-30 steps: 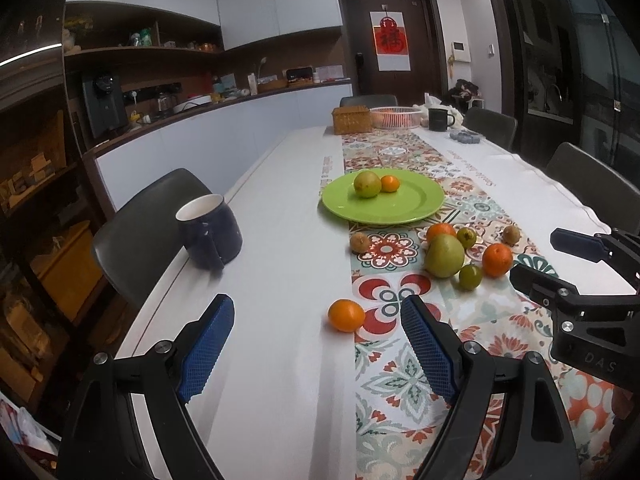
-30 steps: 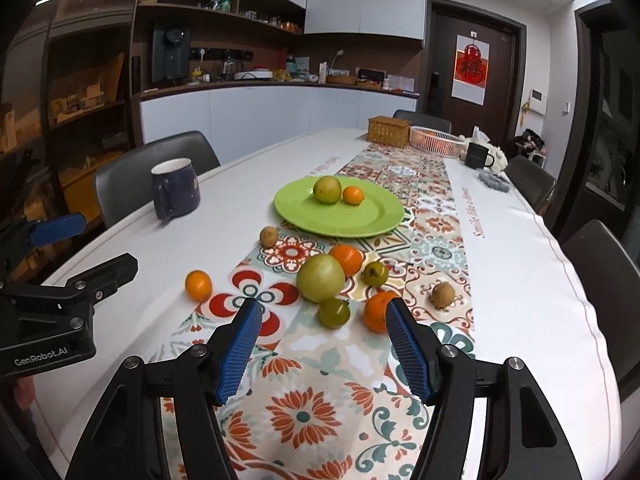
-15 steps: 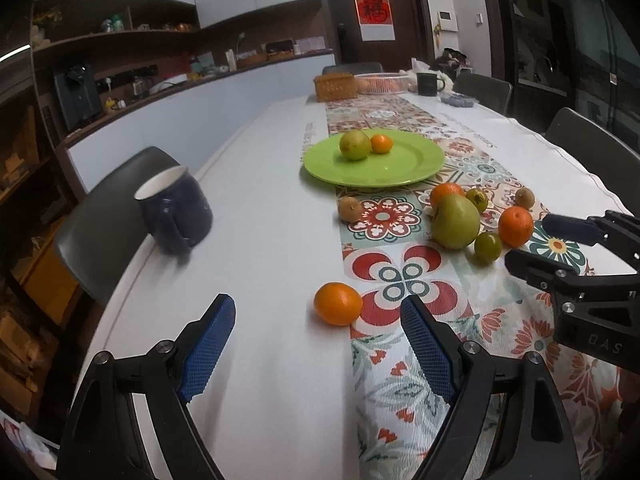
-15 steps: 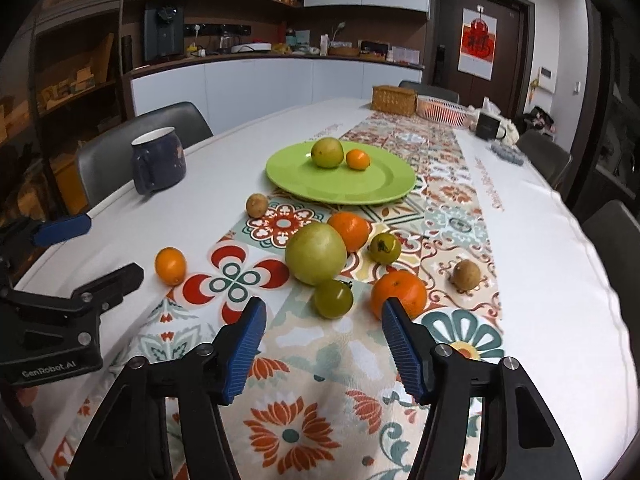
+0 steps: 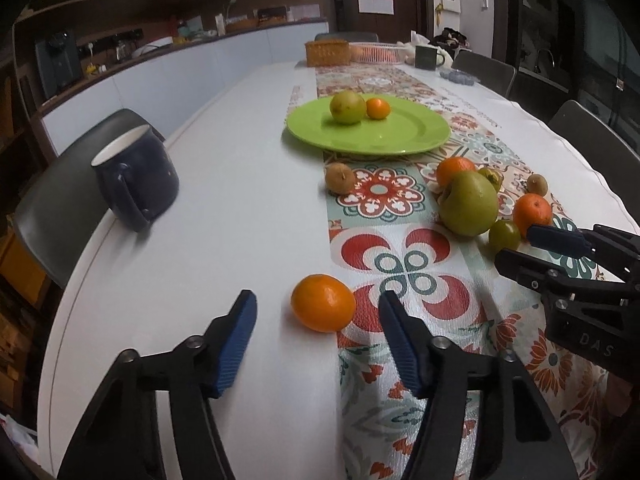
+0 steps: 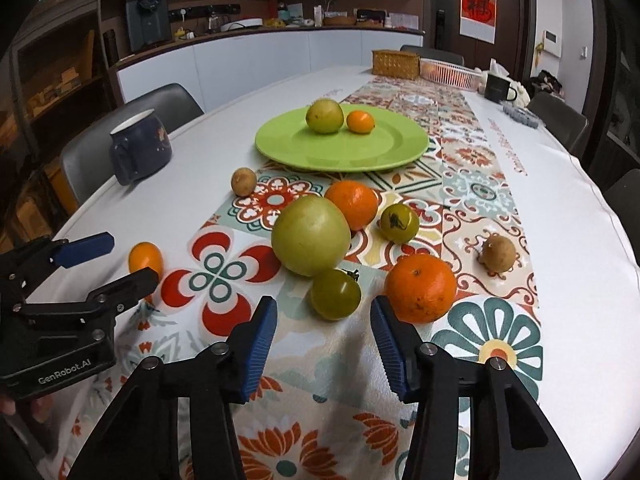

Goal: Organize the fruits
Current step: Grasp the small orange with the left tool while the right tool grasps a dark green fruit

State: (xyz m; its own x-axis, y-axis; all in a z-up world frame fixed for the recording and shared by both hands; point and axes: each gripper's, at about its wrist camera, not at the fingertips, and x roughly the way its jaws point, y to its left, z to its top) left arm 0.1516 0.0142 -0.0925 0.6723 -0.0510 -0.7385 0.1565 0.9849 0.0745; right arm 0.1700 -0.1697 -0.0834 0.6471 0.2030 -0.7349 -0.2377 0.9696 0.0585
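Orange rind is yielding, so left tool (image 5: pixel 316 322), closing around the lone mandarin (image 5: pixel 323 302), untouched, should be squeezing its widest middle; right tool (image 6: pixel 323 330) is narrowing on nothing.

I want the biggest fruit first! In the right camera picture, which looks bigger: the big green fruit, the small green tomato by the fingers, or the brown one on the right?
1. Big green fruit
2. Small green tomato
3. Brown fruit
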